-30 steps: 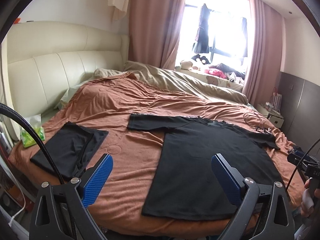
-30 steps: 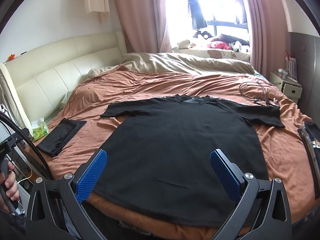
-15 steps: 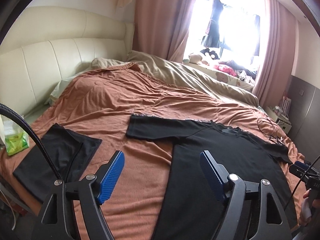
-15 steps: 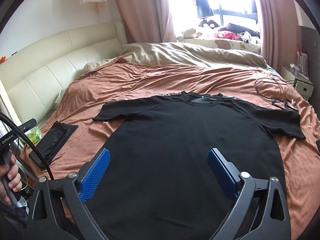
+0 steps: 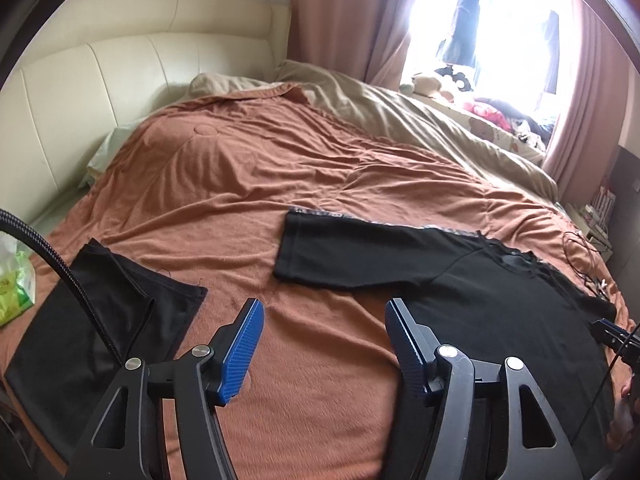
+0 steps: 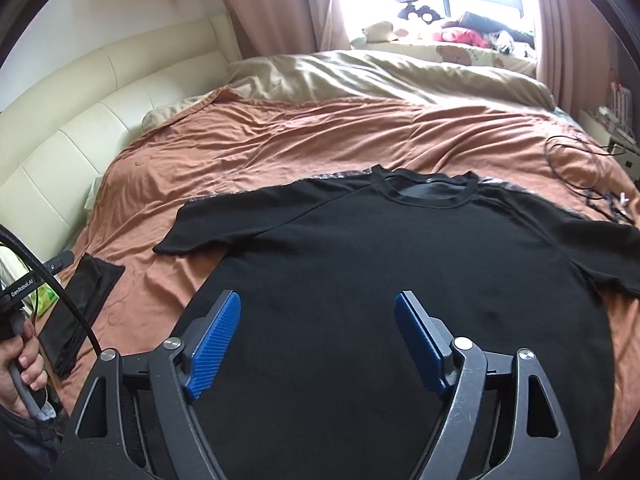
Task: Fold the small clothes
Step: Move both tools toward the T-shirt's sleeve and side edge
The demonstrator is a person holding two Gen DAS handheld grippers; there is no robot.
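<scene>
Hand-held gripper on the left (image 5: 320, 344) hovers over bare bedspread (image 5: 248, 184) with closing, empty jaws, just beside the black T-shirt (image 6: 400, 280) spread flat on the bed; the right hand-held gripper (image 6: 318, 340) hangs over the shirt's body, also closing on nothing. Judged best: each should pinch one sleeve-side edge through both layers, then fold inward evenly.

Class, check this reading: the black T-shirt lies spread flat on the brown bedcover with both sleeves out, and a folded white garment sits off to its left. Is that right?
One slip: the folded garment is black, not white, as the right wrist view shows. The rest stands: the black T-shirt lies flat on the brown bedcover, both sleeves out.
</scene>
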